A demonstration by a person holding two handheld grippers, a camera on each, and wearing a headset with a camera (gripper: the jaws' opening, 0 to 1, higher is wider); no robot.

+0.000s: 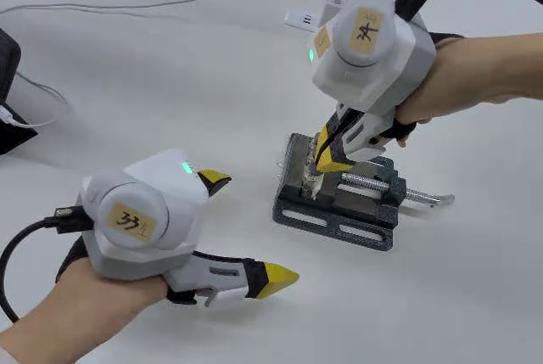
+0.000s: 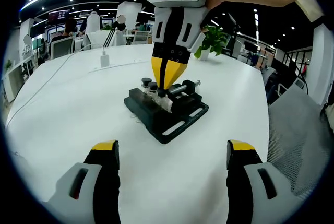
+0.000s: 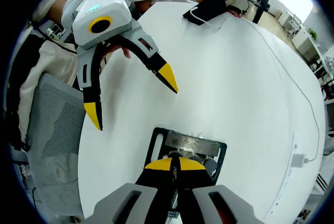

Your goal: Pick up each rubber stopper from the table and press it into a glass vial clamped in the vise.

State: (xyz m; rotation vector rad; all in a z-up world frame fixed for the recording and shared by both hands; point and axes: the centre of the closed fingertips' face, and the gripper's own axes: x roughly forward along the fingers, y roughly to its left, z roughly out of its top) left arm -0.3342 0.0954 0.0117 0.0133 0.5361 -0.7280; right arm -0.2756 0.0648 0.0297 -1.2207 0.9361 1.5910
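vise (image 1: 339, 211) under the clenched right claw (image 1: 327, 165), left claw (image 1: 250, 228) released

the dark vise sits on the white worktop (image 1: 170, 84), its screw handle (image 1: 424, 199) pointing away to the right in the head view. glass vials (image 2: 147, 87) stand in a row between its clamping faces. in the left gripper view at least two of them carry dark stoppers (image 2: 146, 81) on top.

the right claw points steeply down onto the vise, its yellow tips pressed together right at the row of vials. in the right gripper view the two tips meet with only a thin line between them, directly over the vials. whether a stopper is pinched between them cannot be told, since the tips hide that spot.

the left claw hovers above bare worktop, well apart from the vise on its near-left side in the head view. its jaws are spread wide and nothing is between them. in its own view the yellow tips frame the vise and the right claw ahead.

a white charger (image 1: 304, 18) with a thin cable lies on the worktop beyond the vise, and a dark object (image 1: 8, 92) sits at the left edge of the head view.
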